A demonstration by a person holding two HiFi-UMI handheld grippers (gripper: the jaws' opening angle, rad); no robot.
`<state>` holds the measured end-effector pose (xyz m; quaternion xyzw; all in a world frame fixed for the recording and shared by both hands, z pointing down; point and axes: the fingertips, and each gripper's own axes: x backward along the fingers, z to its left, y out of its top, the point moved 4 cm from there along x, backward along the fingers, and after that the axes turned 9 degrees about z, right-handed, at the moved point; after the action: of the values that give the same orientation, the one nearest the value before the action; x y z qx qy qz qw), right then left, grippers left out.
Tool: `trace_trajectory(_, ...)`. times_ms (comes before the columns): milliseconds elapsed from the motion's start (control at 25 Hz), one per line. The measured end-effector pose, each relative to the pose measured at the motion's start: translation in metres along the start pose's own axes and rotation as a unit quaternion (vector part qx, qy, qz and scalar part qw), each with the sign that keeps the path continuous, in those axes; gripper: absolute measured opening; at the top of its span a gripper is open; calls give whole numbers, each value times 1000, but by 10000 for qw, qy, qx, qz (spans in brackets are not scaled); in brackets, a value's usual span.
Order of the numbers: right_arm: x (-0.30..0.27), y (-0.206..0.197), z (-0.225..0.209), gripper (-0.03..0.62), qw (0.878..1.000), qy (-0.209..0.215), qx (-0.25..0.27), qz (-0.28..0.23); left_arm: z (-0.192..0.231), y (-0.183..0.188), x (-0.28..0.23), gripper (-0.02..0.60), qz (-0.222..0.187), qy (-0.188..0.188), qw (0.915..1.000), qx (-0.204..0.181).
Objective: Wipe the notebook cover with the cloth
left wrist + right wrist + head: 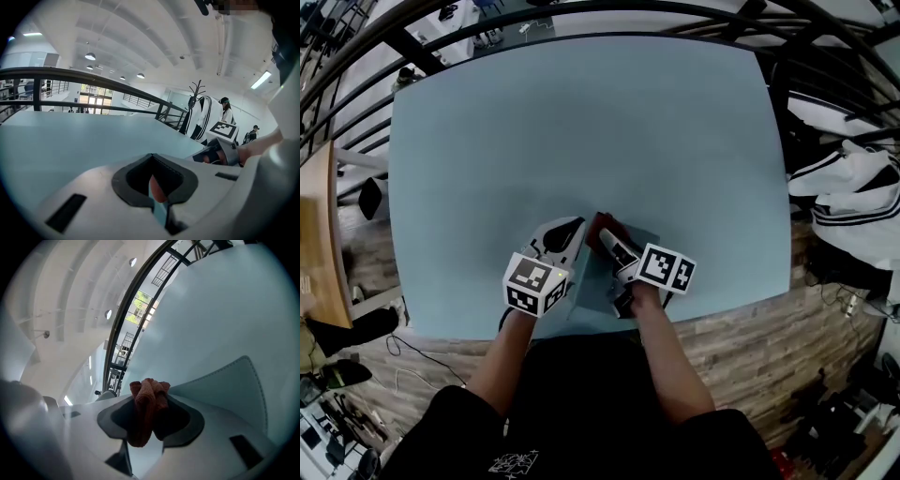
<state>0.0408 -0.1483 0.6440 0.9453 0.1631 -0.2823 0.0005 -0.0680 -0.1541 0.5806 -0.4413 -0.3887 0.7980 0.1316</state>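
As right tool (148, 417) grips it, cloth (149, 397) rust-red, bunched, notebook (227, 390) blue-grey

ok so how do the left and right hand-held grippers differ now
The left hand-held gripper pinches a thin pale-blue edge, apparently the notebook; the right hand-held gripper clamps the bunched reddish cloth. The left's jaws are nearly together, the right's held wider by the cloth. Both sit side by side at the notebook near the front edge of the table.

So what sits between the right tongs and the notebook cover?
The red cloth, pinched in the right gripper's tongs, with the notebook just beyond it. The right gripper view shows this.
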Motion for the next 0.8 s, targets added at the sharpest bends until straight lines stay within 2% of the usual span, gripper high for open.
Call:
trace_trajectory(320,-4,3,-10,152,9998,-104,-172,70,5,-4,-5,8,31,-75,9999,78)
trace_trajectory(800,18,5,-25,152,9993,-159,-343,-64,-6,-6,-5,8,48,-227,9997,15)
